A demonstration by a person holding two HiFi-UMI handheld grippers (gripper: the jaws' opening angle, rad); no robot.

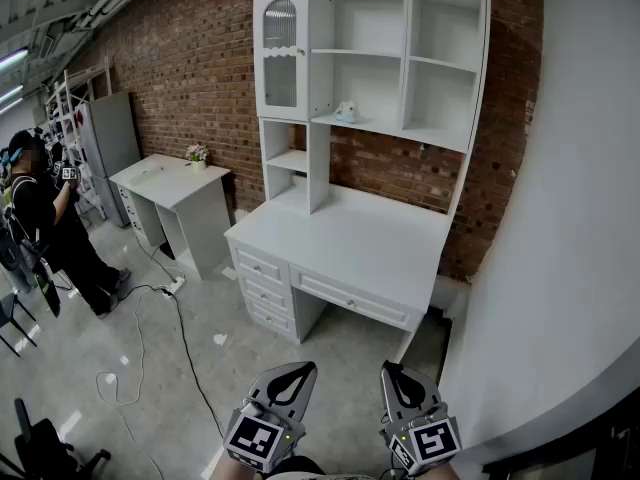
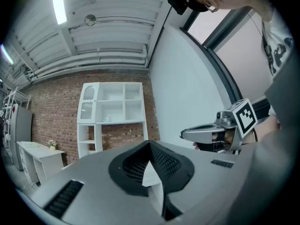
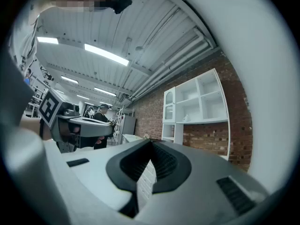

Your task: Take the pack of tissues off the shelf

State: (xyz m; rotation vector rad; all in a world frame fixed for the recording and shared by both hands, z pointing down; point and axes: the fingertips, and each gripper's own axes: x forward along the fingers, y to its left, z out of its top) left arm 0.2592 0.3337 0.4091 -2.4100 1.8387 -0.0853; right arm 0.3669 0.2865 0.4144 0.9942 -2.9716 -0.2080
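Note:
The pack of tissues (image 1: pixel 346 112) is a small pale blue-white bundle on the middle shelf of the white hutch (image 1: pixel 437 138) above the white desk (image 1: pixel 360 238), against a brick wall. It also shows as the tiny pack of tissues (image 2: pixel 107 119) in the left gripper view and as the tissues (image 3: pixel 186 118) in the right gripper view. My left gripper (image 1: pixel 303 369) and right gripper (image 1: pixel 390 368) hover low at the frame's bottom, far from the desk. Both are shut and empty. Each sees the other: the right gripper (image 2: pixel 186 134) and the left gripper (image 3: pixel 110 128).
A second white desk (image 1: pixel 170 180) with a small flower pot (image 1: pixel 197 154) stands to the left. A person in black (image 1: pixel 45 230) is at the far left. A cable (image 1: pixel 150 313) trails over the floor. A white wall (image 1: pixel 575 218) runs along the right.

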